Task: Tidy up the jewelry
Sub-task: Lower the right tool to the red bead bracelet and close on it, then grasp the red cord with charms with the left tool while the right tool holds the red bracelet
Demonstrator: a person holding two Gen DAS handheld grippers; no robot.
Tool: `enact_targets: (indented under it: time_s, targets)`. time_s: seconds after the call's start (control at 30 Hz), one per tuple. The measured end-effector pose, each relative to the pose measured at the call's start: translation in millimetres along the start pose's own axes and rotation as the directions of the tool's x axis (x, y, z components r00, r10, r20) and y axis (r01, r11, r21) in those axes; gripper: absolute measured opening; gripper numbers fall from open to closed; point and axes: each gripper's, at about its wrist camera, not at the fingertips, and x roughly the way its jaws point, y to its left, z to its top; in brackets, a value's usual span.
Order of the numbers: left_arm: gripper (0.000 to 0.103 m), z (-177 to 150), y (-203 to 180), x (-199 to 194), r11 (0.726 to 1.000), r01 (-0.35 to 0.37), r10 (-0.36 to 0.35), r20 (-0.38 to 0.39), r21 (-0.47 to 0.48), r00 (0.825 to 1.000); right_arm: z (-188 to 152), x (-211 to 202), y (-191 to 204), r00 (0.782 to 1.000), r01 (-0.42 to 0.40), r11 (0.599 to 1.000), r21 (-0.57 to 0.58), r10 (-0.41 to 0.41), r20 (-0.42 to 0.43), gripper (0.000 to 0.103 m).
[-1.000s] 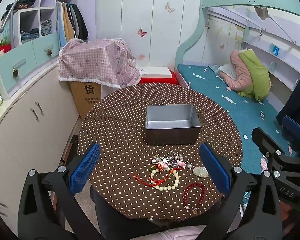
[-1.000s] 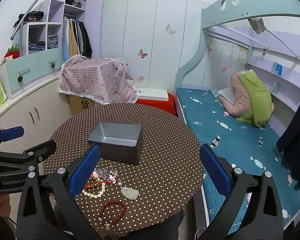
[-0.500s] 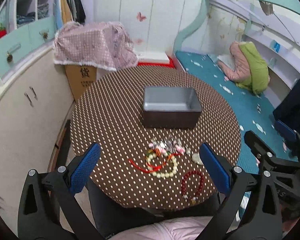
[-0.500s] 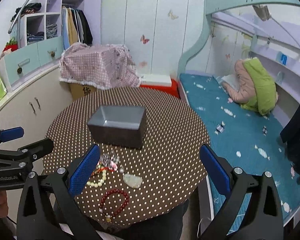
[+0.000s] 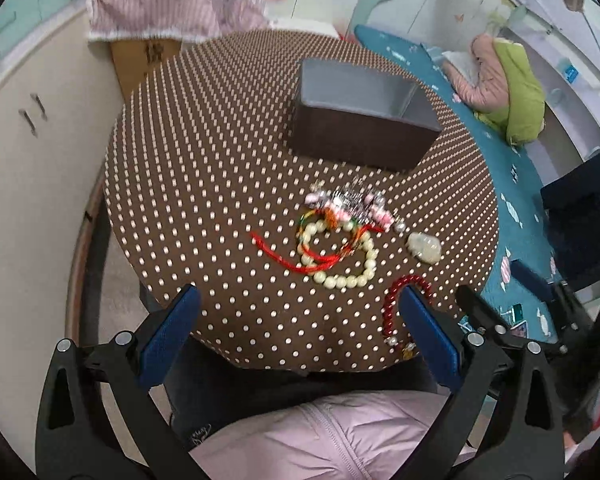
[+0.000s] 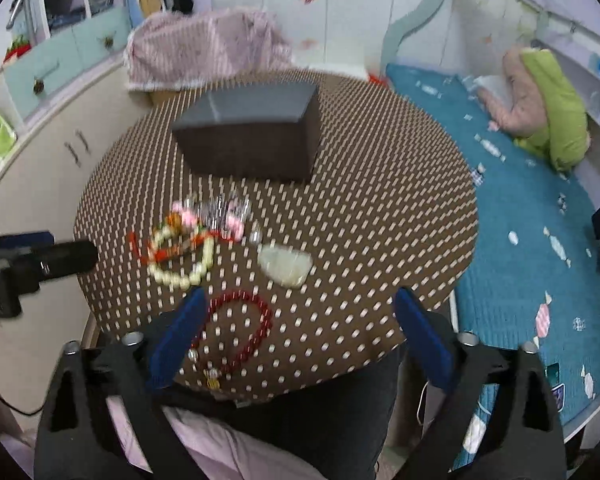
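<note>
Left gripper: jaws spread wide, holding nothing; it hangs above the near edge of the table, with the person's lap below it.
Red cord: lies leftmost of the jewelry, threaded under the cream bead bracelet. Risk: lifting either piece is likely to drag the other along, because they overlap.
Pink and silver cluster: touches the far side of the cream beads, on the box side. Risk: the small charms are blurred and tangled together; a pinch there may bring up several pieces or let one drop.
Grey box: open-topped, set beyond the jewelry toward the far half of the table, apart from the cluster. Its near wall stands between the pile and the interior, so a low carry could strike it.
Red bead bracelet: closest to the near rim, its clasp end almost at the edge. Risk: a sideways nudge from a finger could push it off onto the lap or floor.
Pale stone pendant: right of the cream beads, apart from the red bracelet; smooth and rounded, so it will probably slip in a shallow grip.
Right gripper: jaws parted wide, empty; its left finger overlaps the red bracelet in view.
Open room: bare tablecloth lies to the left of the jewelry and to the right of the pendant; the bed sits past the right rim.
</note>
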Motion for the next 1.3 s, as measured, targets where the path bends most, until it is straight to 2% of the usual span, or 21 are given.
enact_targets:
  time_s: [0.27,0.33,0.47,0.5,0.53,0.57,0.6,0.83,0.93,1.03,1.17,1.3]
  targets:
    - [0.098,0.1,19.5,27.2,0.999,-0.004,0.001,-0.073,-0.041,0.997,-7.2,33.3,9.0,0.994,-0.047,0.998,-0.036,0.043,-0.104,0.042]
    - [0.097,2.7,22.8,31.4,0.999,-0.019,0.015,-0.075,-0.043,0.997,-8.8,40.4,11.9,0.992,-0.048,0.998,-0.043,0.043,-0.122,0.036]
    - [0.096,7.9,25.6,39.6,0.999,-0.014,0.011,-0.079,-0.046,0.997,-10.1,38.6,18.1,0.995,-0.033,0.994,-0.101,0.023,-0.096,0.023]
    - [0.091,10.0,26.1,41.9,0.999,-0.013,0.010,-0.079,-0.048,0.997,-9.6,38.7,18.4,0.995,-0.032,0.994,-0.109,0.022,-0.094,0.022]
    - [0.085,12.5,26.4,45.1,0.999,-0.017,0.013,-0.083,-0.049,0.997,-8.8,38.3,18.1,0.995,-0.036,0.993,-0.115,0.025,-0.095,0.016]
    - [0.074,16.2,26.0,49.6,0.999,-0.025,0.020,-0.091,-0.048,0.996,-8.0,37.8,17.1,0.995,-0.037,0.992,-0.117,0.026,-0.095,0.010]
    - [0.072,18.9,25.3,53.7,0.998,-0.041,0.036,-0.102,-0.045,0.994,-6.4,38.8,17.1,0.995,-0.034,0.992,-0.118,0.023,-0.093,0.009]
    - [0.067,39.7,18.6,72.3,0.998,-0.036,0.032,-0.099,-0.042,0.995,0.9,45.9,5.7,0.994,-0.075,0.992,-0.099,0.066,-0.092,0.007]
    - [0.060,49.9,18.4,80.2,0.998,-0.032,0.027,-0.105,-0.052,0.994,5.2,48.0,-1.5,0.991,-0.100,0.992,-0.078,0.093,-0.091,0.007]
    - [0.053,58.4,14.9,85.1,0.998,-0.039,0.035,-0.076,-0.053,0.996,7.7,47.6,-1.6,0.992,-0.105,0.992,-0.075,0.099,-0.085,0.007]
    - [0.022,69.1,12.2,90.9,0.998,-0.036,0.033,-0.067,-0.043,0.997,10.0,45.1,-2.5,0.992,-0.112,0.991,-0.075,0.107,-0.073,0.007]
    - [0.004,73.9,10.2,95.4,0.999,-0.007,0.004,-0.078,-0.038,0.997,12.6,44.1,-7.1,0.991,-0.122,0.990,-0.065,0.118,-0.061,0.007]
